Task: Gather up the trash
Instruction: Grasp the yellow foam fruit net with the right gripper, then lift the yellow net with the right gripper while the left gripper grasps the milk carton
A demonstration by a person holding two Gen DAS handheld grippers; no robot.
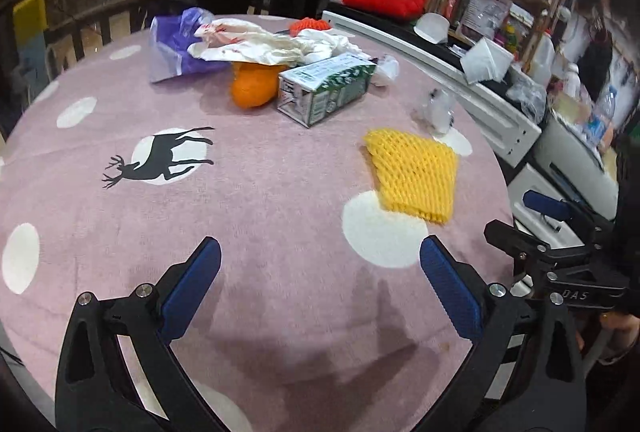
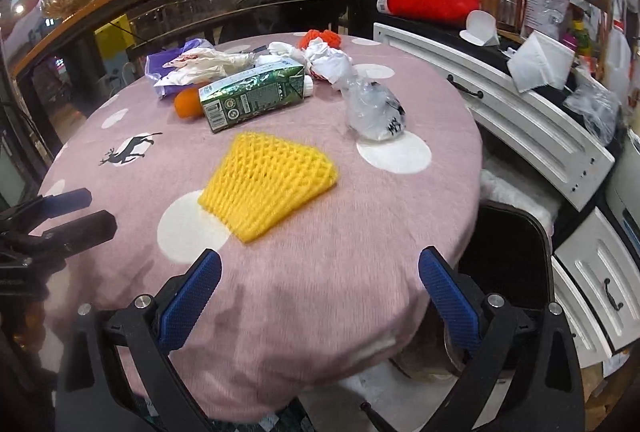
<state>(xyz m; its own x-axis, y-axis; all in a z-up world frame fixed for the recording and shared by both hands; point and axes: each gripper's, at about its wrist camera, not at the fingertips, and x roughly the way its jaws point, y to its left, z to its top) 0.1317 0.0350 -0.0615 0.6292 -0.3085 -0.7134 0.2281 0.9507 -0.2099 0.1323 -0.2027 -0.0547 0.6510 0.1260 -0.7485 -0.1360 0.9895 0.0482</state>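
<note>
Right wrist: yellow foam net (image 2: pixel 267 186) (flat) near jaws.

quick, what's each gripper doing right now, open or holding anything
Left gripper: open, holding nothing, above the pink tablecloth.
Right gripper: open, holding nothing, near the yellow foam net.

Even indoor light, soft shadows, fisheye-bent edges, perhaps slight motion blur
</note>
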